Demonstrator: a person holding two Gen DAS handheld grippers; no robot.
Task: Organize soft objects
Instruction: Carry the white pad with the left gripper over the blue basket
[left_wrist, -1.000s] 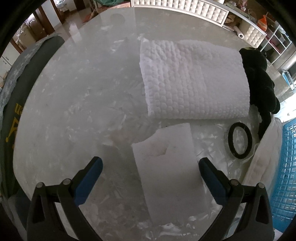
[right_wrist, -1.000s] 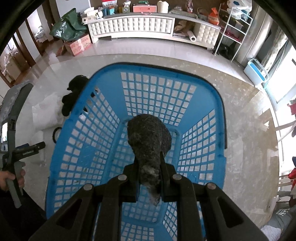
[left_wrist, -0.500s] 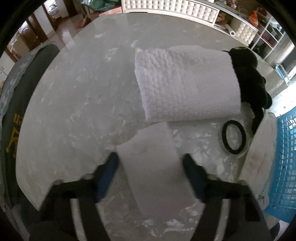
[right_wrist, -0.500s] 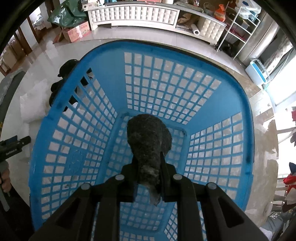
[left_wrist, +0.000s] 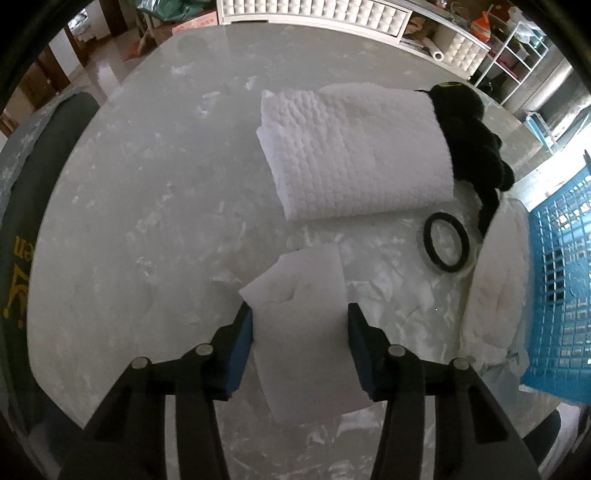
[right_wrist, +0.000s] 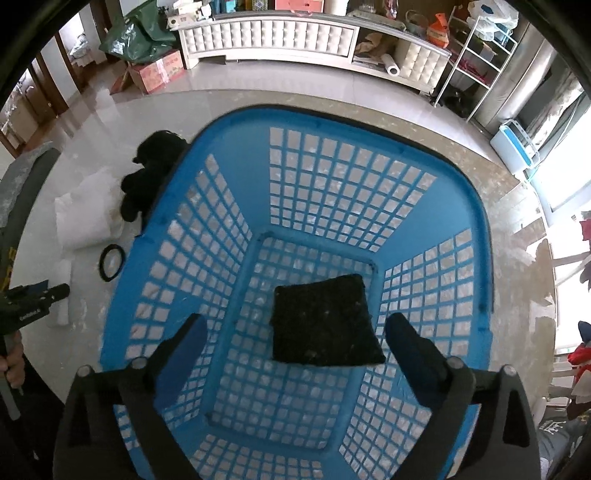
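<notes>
A flat white sponge sheet (left_wrist: 303, 332) lies on the pale marbled desk (left_wrist: 155, 229), its long sides against the blue pads of the left claw (left_wrist: 301, 325), whose jaws are closing on it from left and right; the sheet's far edge is ragged and sticks out past the fingertips. Beyond it, farther across the desk, sits a folded white knobbly towel (left_wrist: 354, 158), with a black plush toy (left_wrist: 469, 136) touching its right end. A black ring (left_wrist: 446, 242) lies flat on the desk to the right of the sheet, just beside another bundle of white cloth (left_wrist: 495, 291) that leans against the wall of the blue basket (left_wrist: 561, 280) at the right edge. In the right wrist view a dark square pad (right_wrist: 325, 321) lies flat on the latticed floor of that basket, between but clear of the two fingers of the right claw (right_wrist: 295, 332), whose jaws are opening and stand wide, holding nothing. To the left of the basket, the black toy, towel and ring show on the desk, and at the far left edge a person's hand (right_wrist: 13, 365) grips the handle of the other tool.
</notes>
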